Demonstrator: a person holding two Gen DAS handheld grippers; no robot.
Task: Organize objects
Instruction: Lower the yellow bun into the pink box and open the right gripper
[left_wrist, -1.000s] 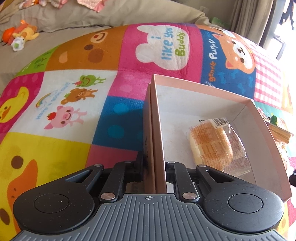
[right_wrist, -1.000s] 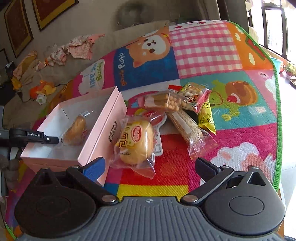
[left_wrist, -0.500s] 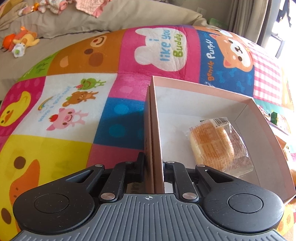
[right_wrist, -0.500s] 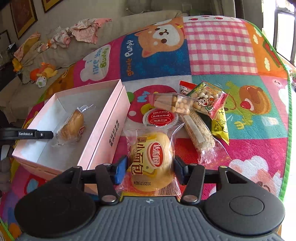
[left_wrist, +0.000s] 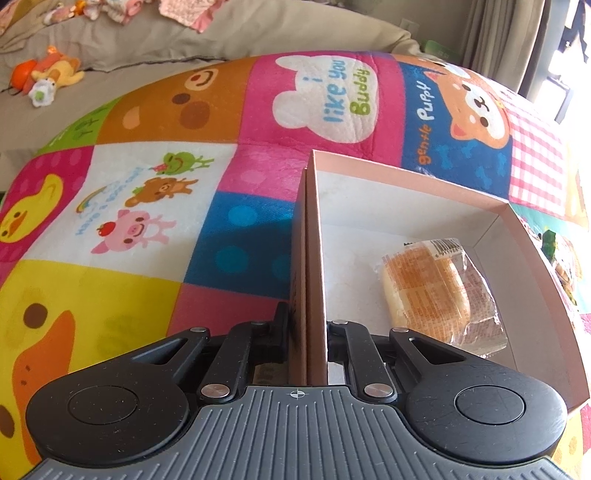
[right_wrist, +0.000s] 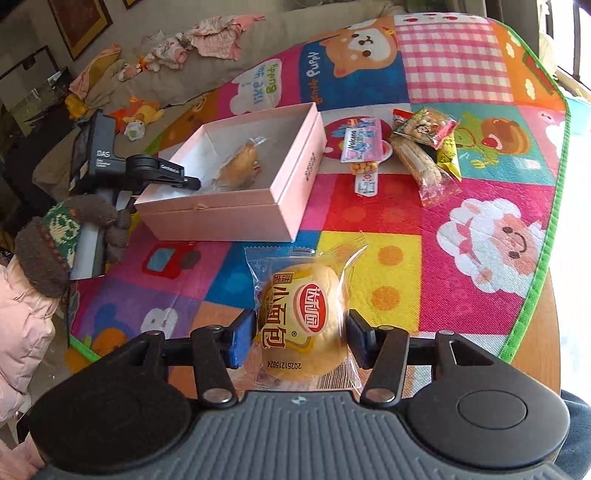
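left gripper (left_wrist: 307, 325) clamped on the near wall of the pink box (right_wrist: 280, 192), one bun (right_wrist: 240, 166) inside; right gripper (right_wrist: 301, 332) clenched on the wrapped bun (right_wrist: 303, 321), lifted, box ahead and leftward.

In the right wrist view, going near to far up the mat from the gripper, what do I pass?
Right gripper shut on the bun packet → pink box with a wrapped bun inside → the "like you Buddy" patch → beige sofa.

Black hand-held gripper (right_wrist: 301, 334) with ribbed grey body, silver screws, one blue pad; patterned knit glove (right_wrist: 55, 236), pink sleeve (right_wrist: 22, 325)
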